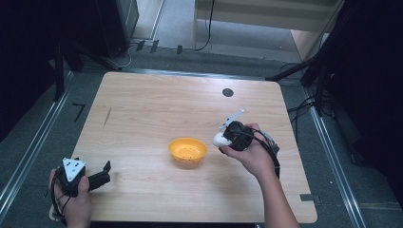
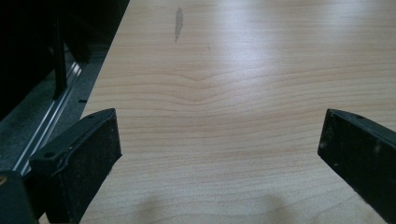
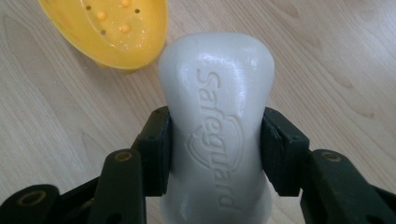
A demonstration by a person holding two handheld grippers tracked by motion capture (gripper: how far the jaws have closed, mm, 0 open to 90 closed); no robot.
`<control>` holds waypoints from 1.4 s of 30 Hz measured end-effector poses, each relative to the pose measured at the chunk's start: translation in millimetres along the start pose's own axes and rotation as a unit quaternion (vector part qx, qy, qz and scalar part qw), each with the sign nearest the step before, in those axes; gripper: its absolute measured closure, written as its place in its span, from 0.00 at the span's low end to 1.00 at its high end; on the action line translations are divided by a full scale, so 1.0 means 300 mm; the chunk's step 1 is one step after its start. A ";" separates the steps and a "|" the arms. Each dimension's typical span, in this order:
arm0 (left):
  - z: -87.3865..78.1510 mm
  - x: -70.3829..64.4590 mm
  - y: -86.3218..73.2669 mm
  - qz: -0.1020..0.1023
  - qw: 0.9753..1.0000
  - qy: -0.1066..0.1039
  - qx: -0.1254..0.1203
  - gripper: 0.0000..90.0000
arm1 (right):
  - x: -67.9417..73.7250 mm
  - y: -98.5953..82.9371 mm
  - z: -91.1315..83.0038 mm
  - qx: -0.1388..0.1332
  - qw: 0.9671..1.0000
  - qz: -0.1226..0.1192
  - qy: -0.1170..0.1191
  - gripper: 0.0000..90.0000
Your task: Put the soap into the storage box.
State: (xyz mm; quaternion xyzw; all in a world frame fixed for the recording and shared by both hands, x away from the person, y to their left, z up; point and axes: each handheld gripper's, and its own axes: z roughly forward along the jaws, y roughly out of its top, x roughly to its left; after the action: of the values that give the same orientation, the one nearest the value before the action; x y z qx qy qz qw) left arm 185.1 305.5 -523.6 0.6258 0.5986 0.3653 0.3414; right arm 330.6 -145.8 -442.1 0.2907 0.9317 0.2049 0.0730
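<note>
A white bar of soap (image 3: 217,126), embossed "Safeguard", is clamped at its waist between the jaws of my right gripper (image 3: 215,149). In the high view that soap (image 1: 219,139) hangs just right of a yellow soap dish (image 1: 187,151) standing mid-table. The dish (image 3: 109,29) has small holes and bumps in its floor and lies a little beyond the soap's far end. My left gripper (image 1: 103,172) rests at the table's near left corner, open, with bare wood between its fingers (image 2: 91,154).
The light wooden table (image 1: 157,102) has a round dark grommet (image 1: 227,92) near its far edge and a dark streak (image 1: 107,116) at the left. Metal rails and cables run on the floor on both sides.
</note>
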 end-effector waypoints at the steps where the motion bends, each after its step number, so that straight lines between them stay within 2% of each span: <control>1: 0.000 0.000 0.000 0.000 1.000 0.000 0.000 0.00 | 0.003 0.005 0.000 0.000 1.000 -0.004 -0.001 0.56; 2: 0.000 0.000 0.000 0.000 1.000 0.000 0.000 0.00 | 0.003 0.005 0.000 0.000 1.000 -0.004 -0.001 0.56; 3: 0.001 0.000 0.000 0.001 1.000 0.000 0.001 0.00 | 0.007 0.015 -0.001 -0.004 1.000 -0.016 0.003 0.56; 5: 0.001 0.000 0.000 0.001 1.000 0.000 0.001 0.00 | 0.010 0.023 -0.002 -0.010 1.000 -0.026 0.004 0.56; 13: 0.001 0.000 0.000 -0.002 1.000 0.000 0.001 0.00 | 0.022 0.047 -0.003 -0.010 0.999 -0.046 0.003 0.56; 14: 0.001 0.000 0.000 -0.002 1.000 0.000 0.000 0.00 | 0.028 0.055 -0.003 -0.015 0.998 -0.057 0.006 0.56; 19: 0.001 0.000 0.000 -0.001 1.000 0.000 0.001 0.00 | 0.050 0.078 -0.001 -0.015 0.997 -0.080 0.008 0.56; 26: 0.002 0.001 0.001 -0.001 1.000 -0.002 0.001 0.00 | 0.062 0.101 0.004 -0.021 0.994 -0.103 0.013 0.56; 31: 0.002 0.001 0.001 -0.001 1.000 -0.001 0.001 0.00 | 0.080 0.117 0.015 -0.015 0.993 -0.114 0.017 0.56; 40: 0.003 0.001 0.001 -0.001 1.000 -0.002 0.002 0.00 | 0.108 0.156 0.041 -0.014 0.988 -0.149 0.028 0.56; 42: 0.003 0.001 0.001 -0.001 1.000 -0.003 0.001 0.00 | 0.113 0.161 0.043 -0.014 0.988 -0.149 0.029 0.56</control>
State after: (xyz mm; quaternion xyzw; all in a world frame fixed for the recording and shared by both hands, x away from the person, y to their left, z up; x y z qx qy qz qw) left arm 185.9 305.9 -523.8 0.6268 0.5984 0.3626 0.3427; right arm 330.7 -85.9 -433.9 0.1411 0.9636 0.2128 0.0796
